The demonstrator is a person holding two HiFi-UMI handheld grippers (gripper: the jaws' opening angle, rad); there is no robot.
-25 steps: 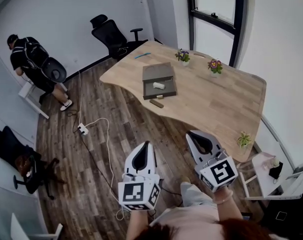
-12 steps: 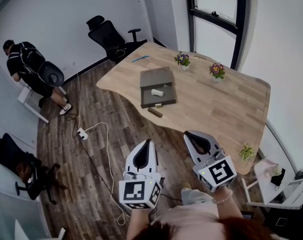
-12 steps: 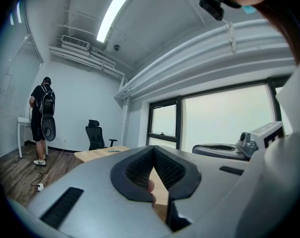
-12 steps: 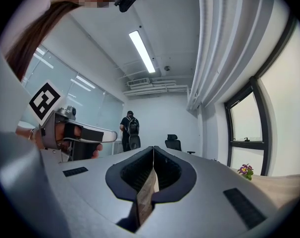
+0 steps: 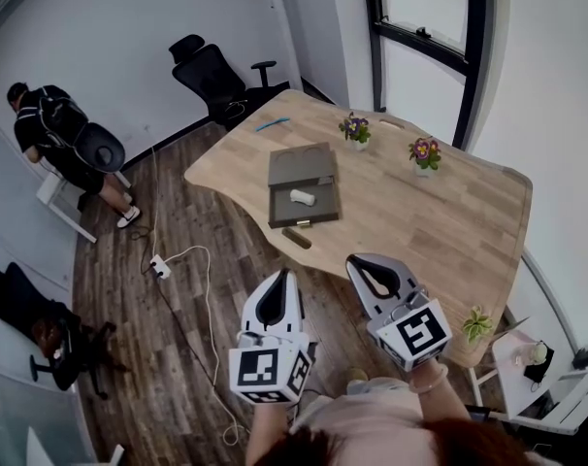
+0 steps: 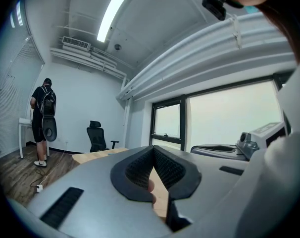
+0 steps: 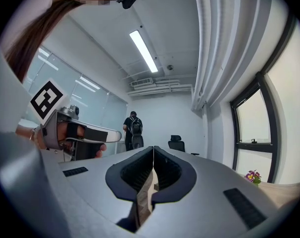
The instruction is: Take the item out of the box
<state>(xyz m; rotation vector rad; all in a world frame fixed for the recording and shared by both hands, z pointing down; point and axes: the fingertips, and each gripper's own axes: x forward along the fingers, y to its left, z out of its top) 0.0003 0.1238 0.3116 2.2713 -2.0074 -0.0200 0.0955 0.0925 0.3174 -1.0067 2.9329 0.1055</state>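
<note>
An open dark grey box (image 5: 303, 203) lies on the wooden table (image 5: 420, 212), its lid (image 5: 300, 164) folded back behind it. A small white item (image 5: 303, 197) rests inside the box. Both grippers hover over the floor, short of the table's near edge and well apart from the box. My left gripper (image 5: 282, 278) (image 6: 153, 150) has its jaws together with nothing between them. My right gripper (image 5: 364, 264) (image 7: 153, 150) is shut and empty too, and points level toward the table.
A short dark object (image 5: 297, 237) lies by the table's near edge, a blue pen (image 5: 272, 123) at its far end. Two flower pots (image 5: 354, 129) (image 5: 425, 151) and a small plant (image 5: 476, 325) stand on the table. A person (image 5: 56, 124), office chairs (image 5: 216, 71) and a floor cable with power strip (image 5: 159, 265) are to the left.
Both grippers have advanced toward the table, which now sits closer and lower in the head view. Their jaws have stayed together throughout.
</note>
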